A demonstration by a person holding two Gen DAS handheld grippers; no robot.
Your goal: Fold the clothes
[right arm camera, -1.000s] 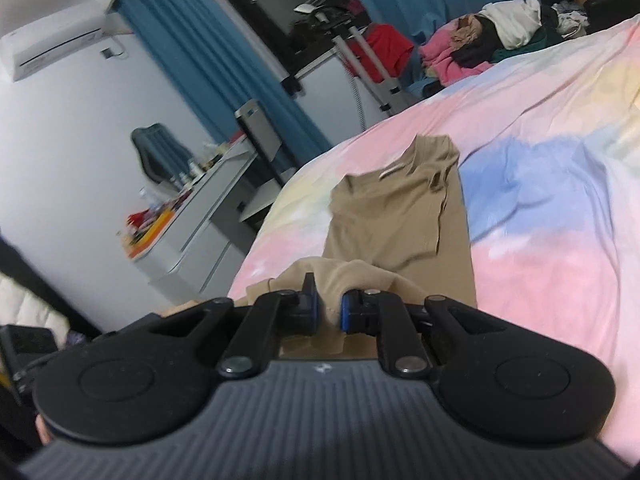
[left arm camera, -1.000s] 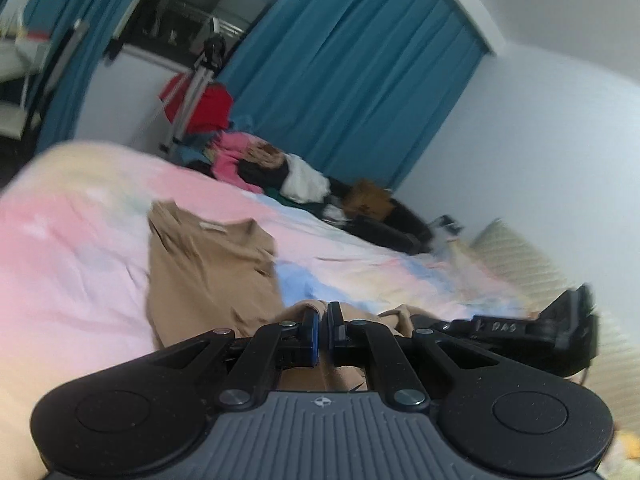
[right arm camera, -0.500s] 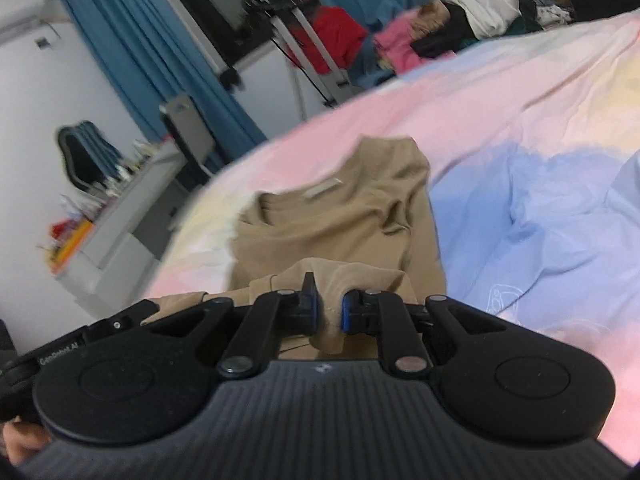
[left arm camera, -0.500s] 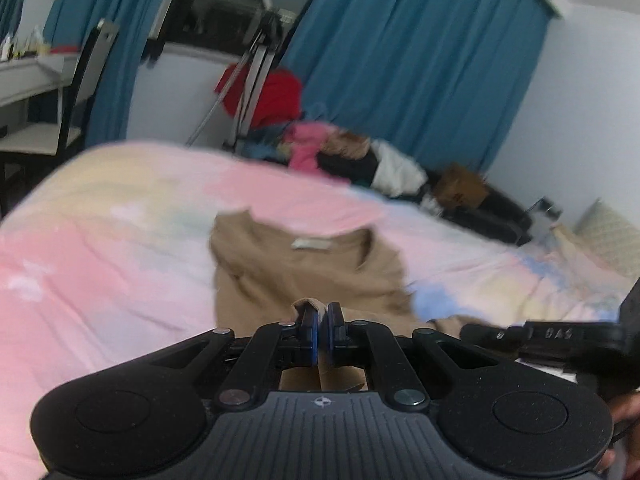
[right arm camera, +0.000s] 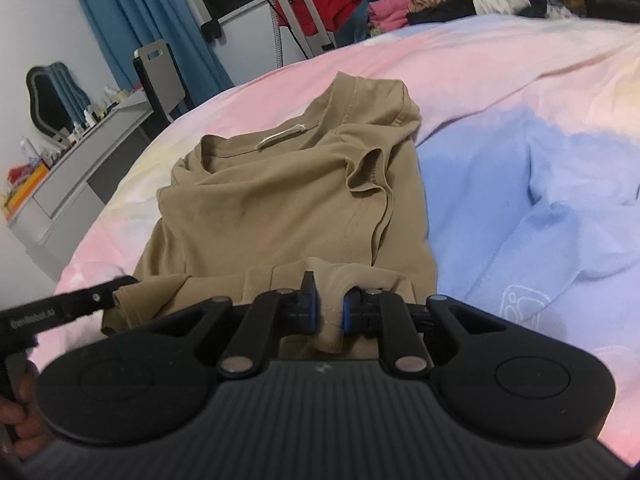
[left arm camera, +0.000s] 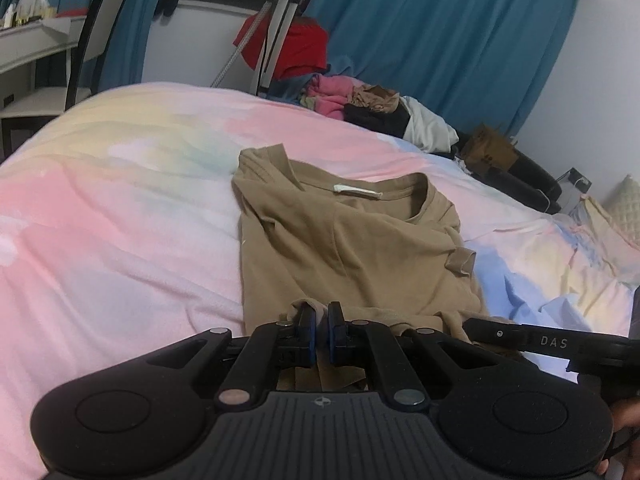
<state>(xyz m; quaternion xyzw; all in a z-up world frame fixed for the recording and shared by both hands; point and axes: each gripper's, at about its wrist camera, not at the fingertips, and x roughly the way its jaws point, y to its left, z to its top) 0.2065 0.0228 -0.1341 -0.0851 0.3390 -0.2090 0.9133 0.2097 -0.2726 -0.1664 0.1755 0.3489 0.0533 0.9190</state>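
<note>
A tan T-shirt [left arm camera: 352, 240] lies on the pastel bedspread [left arm camera: 120, 200], collar and white label at the far end, sleeves folded in. It also shows in the right wrist view [right arm camera: 280, 208]. My left gripper [left arm camera: 319, 338] is shut on the shirt's near hem, at its left corner. My right gripper [right arm camera: 327, 316] is shut on a bunch of the same hem at the right corner. The hem is lifted and carried over the shirt's lower part. Each gripper's side shows at the edge of the other's view.
A pile of loose clothes [left arm camera: 376, 108] lies at the far side of the bed [right arm camera: 540, 80]. A tripod with a red garment [left arm camera: 288, 44] stands beyond it before blue curtains. A desk [right arm camera: 72, 160] and a chair [left arm camera: 96, 40] stand to the left.
Both grippers have carried the hem forward toward the collar and swung to face the shirt squarely. The shirt now looks closer and shorter. Both grips are unchanged.
</note>
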